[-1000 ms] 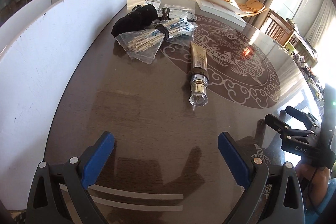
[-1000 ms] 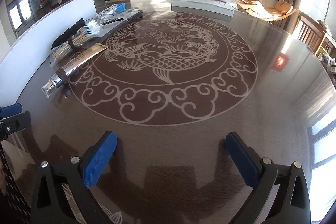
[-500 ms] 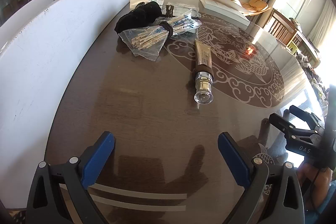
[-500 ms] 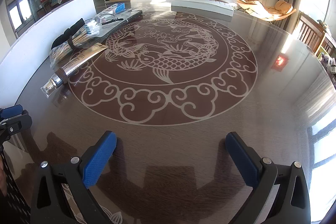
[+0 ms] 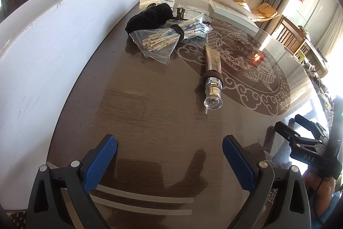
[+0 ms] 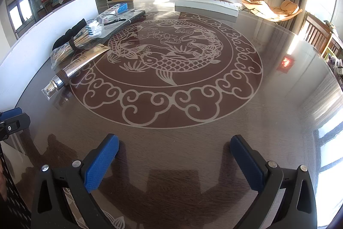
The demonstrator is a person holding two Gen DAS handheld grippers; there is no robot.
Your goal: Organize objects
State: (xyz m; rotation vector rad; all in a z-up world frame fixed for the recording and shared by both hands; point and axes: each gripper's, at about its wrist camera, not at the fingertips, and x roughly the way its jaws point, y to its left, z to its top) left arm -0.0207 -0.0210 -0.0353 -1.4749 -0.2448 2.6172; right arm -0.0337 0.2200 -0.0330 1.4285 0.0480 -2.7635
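1. Black bundle [image 5: 150, 18] was partly hidden behind the bagged sticks [image 5: 163, 40]; the items behind them were too cluttered to identify.
2. Left gripper [image 5: 169, 156]: jaws spread, empty. Right gripper [image 6: 174, 156]: jaws spread, empty.
3. Gold tube [image 5: 212, 70] lay near the sticks, cap toward the left gripper, well apart from both grippers.
4. Desk [image 6: 193, 143]: dark, glossy, with a fish medallion. White board [image 5: 53, 46] ran along its left edge. Sunlit living room lay behind.

The tube [image 5: 212, 76] slid lower and rightward in the left wrist frame. The right gripper [image 5: 300, 132] sank toward the lower right edge.
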